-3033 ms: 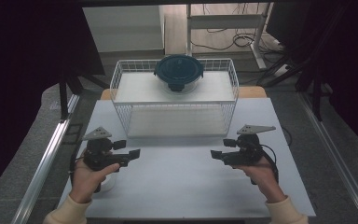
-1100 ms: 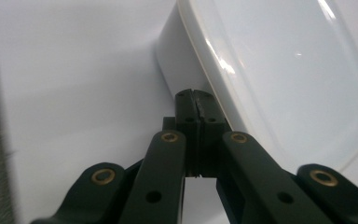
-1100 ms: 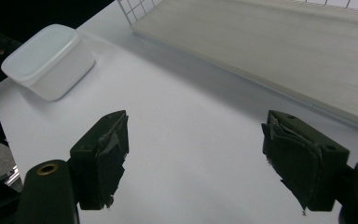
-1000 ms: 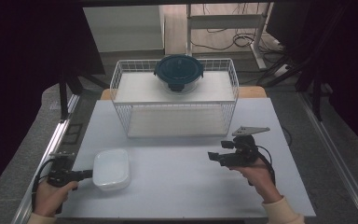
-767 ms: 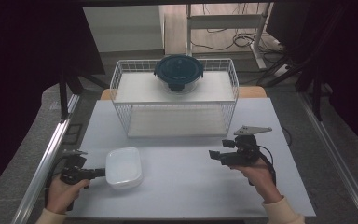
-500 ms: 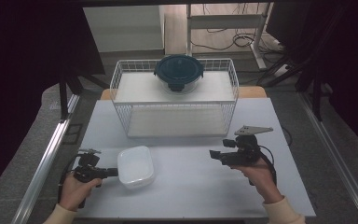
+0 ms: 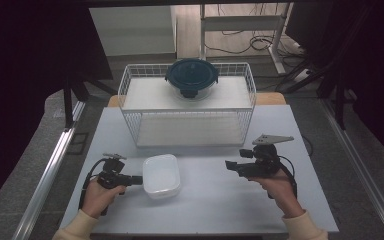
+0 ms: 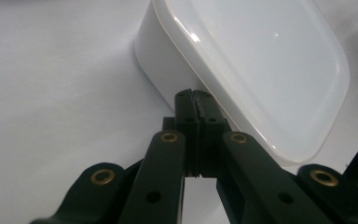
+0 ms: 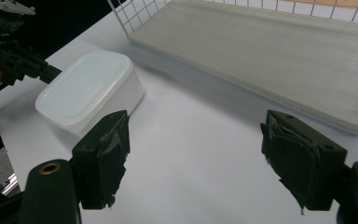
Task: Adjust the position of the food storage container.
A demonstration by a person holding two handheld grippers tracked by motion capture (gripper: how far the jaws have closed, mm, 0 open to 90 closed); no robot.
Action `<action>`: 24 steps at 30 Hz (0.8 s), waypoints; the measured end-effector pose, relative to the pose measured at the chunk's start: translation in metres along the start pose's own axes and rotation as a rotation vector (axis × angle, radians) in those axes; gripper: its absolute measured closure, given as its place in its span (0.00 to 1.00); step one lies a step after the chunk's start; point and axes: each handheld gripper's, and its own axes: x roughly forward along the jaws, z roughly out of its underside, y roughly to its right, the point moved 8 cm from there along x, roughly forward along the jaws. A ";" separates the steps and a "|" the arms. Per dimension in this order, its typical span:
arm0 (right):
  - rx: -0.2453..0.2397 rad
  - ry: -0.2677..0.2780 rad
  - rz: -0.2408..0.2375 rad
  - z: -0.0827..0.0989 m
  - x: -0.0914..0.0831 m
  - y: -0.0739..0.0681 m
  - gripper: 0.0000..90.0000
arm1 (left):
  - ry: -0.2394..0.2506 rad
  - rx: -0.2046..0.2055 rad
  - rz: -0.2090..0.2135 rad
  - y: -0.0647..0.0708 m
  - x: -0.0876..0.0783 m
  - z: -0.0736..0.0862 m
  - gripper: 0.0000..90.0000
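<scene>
Your left gripper [image 8: 196,100] has its jaws pinched tight on the rim of the white rounded-rectangle plastic container [image 7: 161,175], which sits on the white table [image 7: 220,210] just in front of the white wire basket [image 7: 130,102]. Your right gripper [image 9: 193,163] hangs wide open, empty, well apart from it.

No readable text anywhere, no labels, brand marks, numbers or signs on anything on the table or around it
</scene>
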 end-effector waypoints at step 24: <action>-0.001 -0.002 0.003 0.001 0.000 0.001 0.25 | -0.038 0.079 0.052 0.039 0.037 -0.026 1.00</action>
